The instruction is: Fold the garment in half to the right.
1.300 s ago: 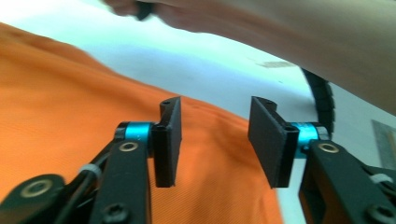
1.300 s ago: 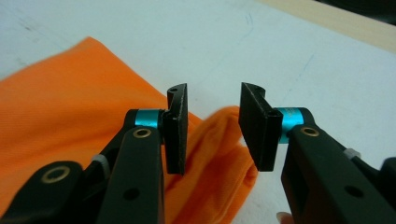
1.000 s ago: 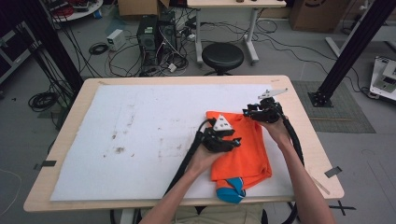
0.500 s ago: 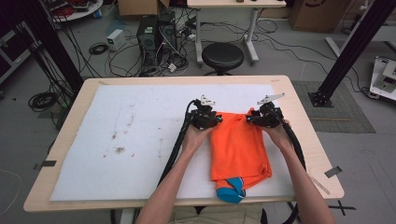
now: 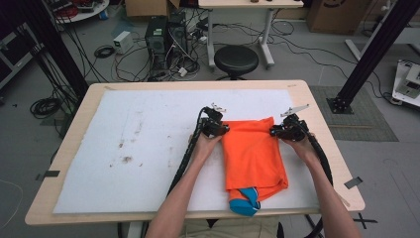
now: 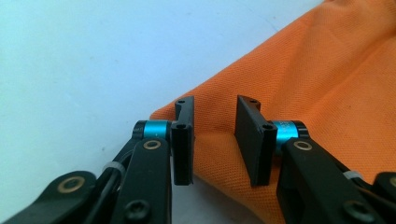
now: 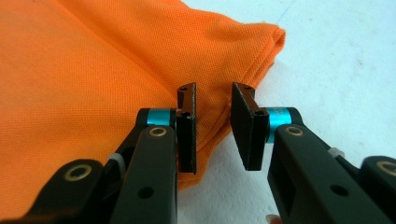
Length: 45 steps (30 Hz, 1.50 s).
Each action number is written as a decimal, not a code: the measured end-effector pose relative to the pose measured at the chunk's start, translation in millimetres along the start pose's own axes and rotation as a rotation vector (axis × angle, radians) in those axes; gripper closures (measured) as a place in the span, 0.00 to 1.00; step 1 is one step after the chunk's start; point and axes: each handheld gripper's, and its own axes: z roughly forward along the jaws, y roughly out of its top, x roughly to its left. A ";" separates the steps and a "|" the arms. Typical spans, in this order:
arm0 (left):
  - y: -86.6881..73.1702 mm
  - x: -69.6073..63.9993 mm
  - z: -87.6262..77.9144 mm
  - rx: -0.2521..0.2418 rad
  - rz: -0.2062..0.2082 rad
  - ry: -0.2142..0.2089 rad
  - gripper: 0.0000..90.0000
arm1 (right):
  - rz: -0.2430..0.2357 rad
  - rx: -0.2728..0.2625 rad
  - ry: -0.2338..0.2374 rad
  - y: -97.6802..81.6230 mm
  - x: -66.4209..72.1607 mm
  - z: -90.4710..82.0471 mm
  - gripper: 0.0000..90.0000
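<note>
Working both far corners of the folded orange shirt (image 5: 253, 151) mid-table, I see my left gripper (image 5: 222, 128) and right gripper (image 5: 275, 132) narrowed, cloth between jaws, not yet pinched; white mat (image 5: 124, 148) beneath; stool (image 5: 236, 59) beyond.

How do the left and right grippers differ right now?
The left gripper sits at the far left corner of the orange shirt; the right gripper sits at its far right corner. The left one's jaws stand slightly wider apart than the right's. Both have just been closing, with cloth between the jaws, not yet pinched.
</note>
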 end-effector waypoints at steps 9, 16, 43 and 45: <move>8.2 0.1 -3.1 -0.100 -0.019 -0.025 0.73 | 0.045 -0.126 -0.039 19.2 7.2 3.4 0.73; -0.2 8.6 11.8 -0.028 -0.046 -0.001 0.75 | 0.136 -0.028 -0.082 13.5 -10.7 21.5 0.78; -41.6 -42.7 -45.9 -0.043 0.167 -0.146 0.64 | 0.044 -0.077 0.073 -47.6 57.8 -34.1 0.79; -44.7 -42.1 -43.8 -0.037 0.172 -0.143 0.64 | 0.064 -0.089 0.094 -56.2 52.9 -37.9 0.79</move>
